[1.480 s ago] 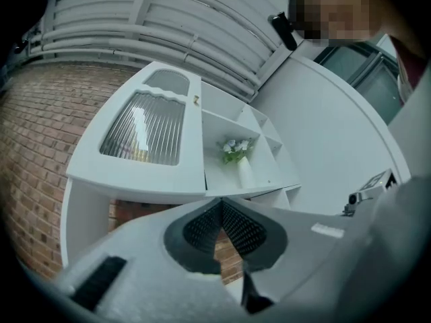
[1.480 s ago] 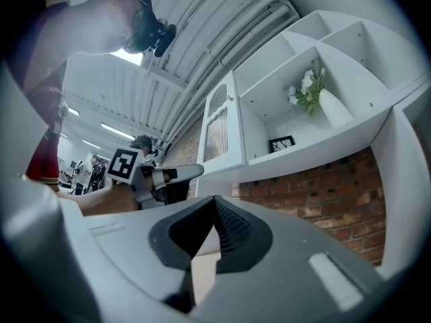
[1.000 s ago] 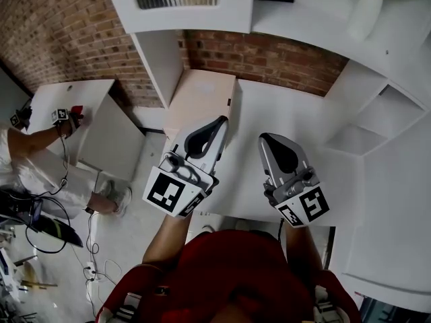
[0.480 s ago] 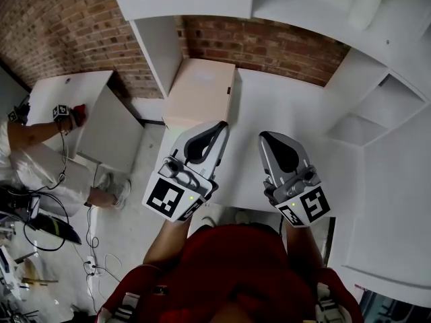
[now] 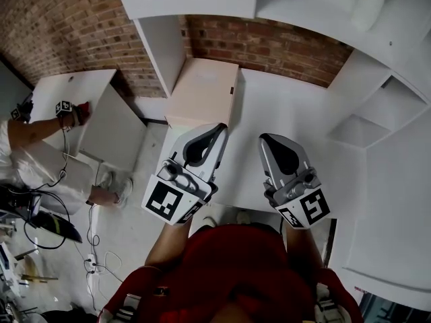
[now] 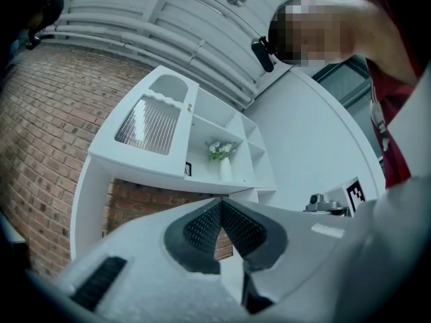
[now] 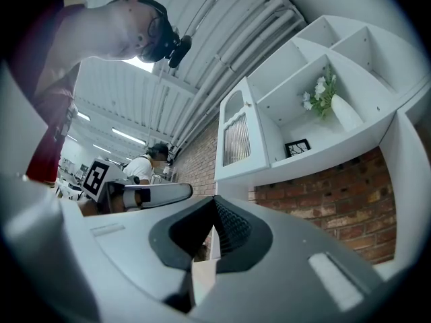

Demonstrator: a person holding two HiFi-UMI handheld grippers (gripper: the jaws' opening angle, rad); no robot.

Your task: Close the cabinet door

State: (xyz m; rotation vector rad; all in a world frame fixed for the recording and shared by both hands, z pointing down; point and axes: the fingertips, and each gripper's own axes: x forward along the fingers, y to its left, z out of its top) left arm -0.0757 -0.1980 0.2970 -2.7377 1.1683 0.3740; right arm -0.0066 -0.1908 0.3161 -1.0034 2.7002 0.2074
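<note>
Cabinet door white-framed, ribbed glass; left claw, right claw both pinched shut, empty.

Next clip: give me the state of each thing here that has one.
Left gripper: shut, empty.
Right gripper: shut, empty.
Ribbed-glass cabinet door: looks closed.
Vase: upright on the shelf, flowers in it.
Picture frame: upright on the same shelf.

L tongs: jaws together, empty; R tongs: same
</note>
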